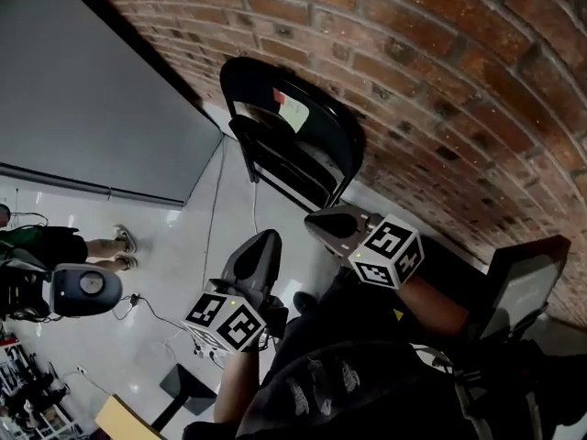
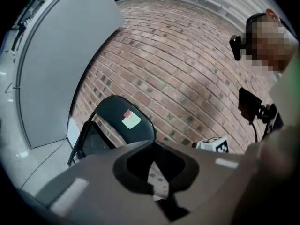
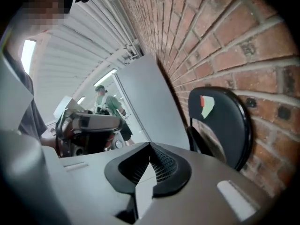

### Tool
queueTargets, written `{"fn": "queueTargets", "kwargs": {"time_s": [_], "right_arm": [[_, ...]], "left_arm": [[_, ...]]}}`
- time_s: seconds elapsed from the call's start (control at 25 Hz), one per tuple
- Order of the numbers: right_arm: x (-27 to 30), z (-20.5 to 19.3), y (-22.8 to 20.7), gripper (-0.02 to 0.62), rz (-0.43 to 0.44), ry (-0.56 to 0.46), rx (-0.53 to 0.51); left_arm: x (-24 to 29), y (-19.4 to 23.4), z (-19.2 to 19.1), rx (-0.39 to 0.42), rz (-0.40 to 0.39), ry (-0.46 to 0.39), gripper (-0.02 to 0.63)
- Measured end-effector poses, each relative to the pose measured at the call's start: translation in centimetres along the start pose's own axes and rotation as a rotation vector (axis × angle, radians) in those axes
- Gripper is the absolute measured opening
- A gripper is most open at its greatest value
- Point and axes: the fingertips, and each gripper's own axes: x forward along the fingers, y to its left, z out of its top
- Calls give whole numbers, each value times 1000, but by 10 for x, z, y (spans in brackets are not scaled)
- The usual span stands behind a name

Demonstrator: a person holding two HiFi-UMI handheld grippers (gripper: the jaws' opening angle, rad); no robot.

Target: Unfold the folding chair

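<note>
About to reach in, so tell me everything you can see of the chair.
The chair is black, with a thin tube frame and a rounded backrest that bears a pale sticker with a red tab. It is folded, seat up against the back, standing upright on the pale floor and leaning on the brick wall. Nothing else touches it.

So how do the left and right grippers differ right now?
In the head view the right gripper sits nearer the chair, while the left gripper hangs lower and farther from it. The left gripper points up the picture toward the chair, and the right gripper slants leftward. Both are shut, empty, and clear of the chair.
</note>
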Motion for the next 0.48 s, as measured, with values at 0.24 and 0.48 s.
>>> {"fn": "queueTargets", "kwargs": {"time_s": [0.24, 0.48], "right_arm": [[-6, 15, -85, 75, -189, 30, -30], [-24, 47, -146, 176, -458, 1, -128]], "left_arm": [[8, 4, -9, 2, 26, 47, 3], [4, 12, -13, -26, 77, 60, 3]]}}
